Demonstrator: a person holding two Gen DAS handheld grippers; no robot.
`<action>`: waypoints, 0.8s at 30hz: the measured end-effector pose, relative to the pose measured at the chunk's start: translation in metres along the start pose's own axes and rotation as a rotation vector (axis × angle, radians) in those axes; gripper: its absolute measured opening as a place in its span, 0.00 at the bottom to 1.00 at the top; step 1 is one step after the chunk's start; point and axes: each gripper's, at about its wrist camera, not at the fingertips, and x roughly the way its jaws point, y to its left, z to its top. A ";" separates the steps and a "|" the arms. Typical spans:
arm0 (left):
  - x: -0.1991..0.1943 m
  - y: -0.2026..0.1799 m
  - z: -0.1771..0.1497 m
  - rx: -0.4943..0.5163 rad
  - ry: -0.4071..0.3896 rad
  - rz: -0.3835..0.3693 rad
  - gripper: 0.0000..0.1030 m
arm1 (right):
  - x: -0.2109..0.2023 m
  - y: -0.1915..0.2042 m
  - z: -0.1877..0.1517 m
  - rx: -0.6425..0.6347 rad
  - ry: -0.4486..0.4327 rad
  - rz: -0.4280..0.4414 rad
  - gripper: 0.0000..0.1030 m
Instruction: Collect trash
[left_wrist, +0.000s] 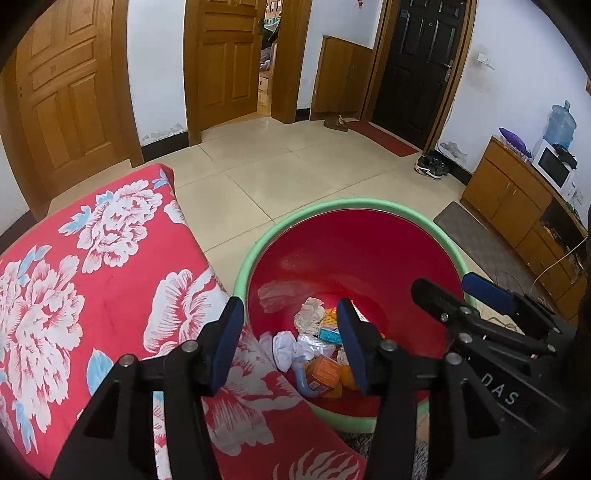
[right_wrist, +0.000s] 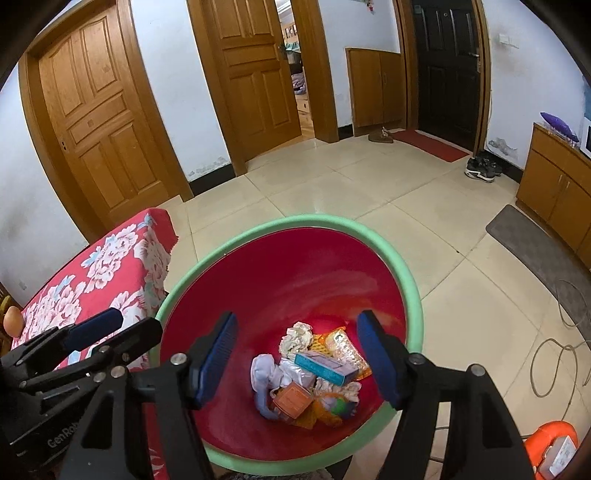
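A red basin with a green rim (left_wrist: 369, 204) (right_wrist: 295, 221) stands on the floor and holds a pile of trash (left_wrist: 317, 350) (right_wrist: 314, 373): crumpled paper, a teal box, an orange box, wrappers and a white cloth. My left gripper (left_wrist: 290, 343) is open and empty, above the basin's left edge. My right gripper (right_wrist: 299, 360) is open and empty, right over the trash. Each gripper shows in the other's view: the right one at the right of the left wrist view (left_wrist: 476, 295), the left one at the left of the right wrist view (right_wrist: 110, 328).
A surface with a red floral cloth (left_wrist: 92, 280) (right_wrist: 92, 280) sits left of the basin. Tiled floor (left_wrist: 277, 177) stretches to wooden doors and a dark door. A wooden cabinet (left_wrist: 517, 206) with a microwave stands right. An orange object (right_wrist: 550, 446) lies bottom right.
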 end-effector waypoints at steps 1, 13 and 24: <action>-0.001 0.000 0.000 0.001 -0.001 0.001 0.50 | -0.001 0.001 0.000 -0.002 -0.001 -0.003 0.68; -0.024 0.006 -0.019 0.004 -0.019 0.040 0.50 | -0.015 0.015 -0.013 -0.021 0.005 -0.025 0.68; -0.075 0.020 -0.053 0.054 -0.102 0.090 0.51 | -0.052 0.048 -0.044 -0.050 -0.015 -0.061 0.68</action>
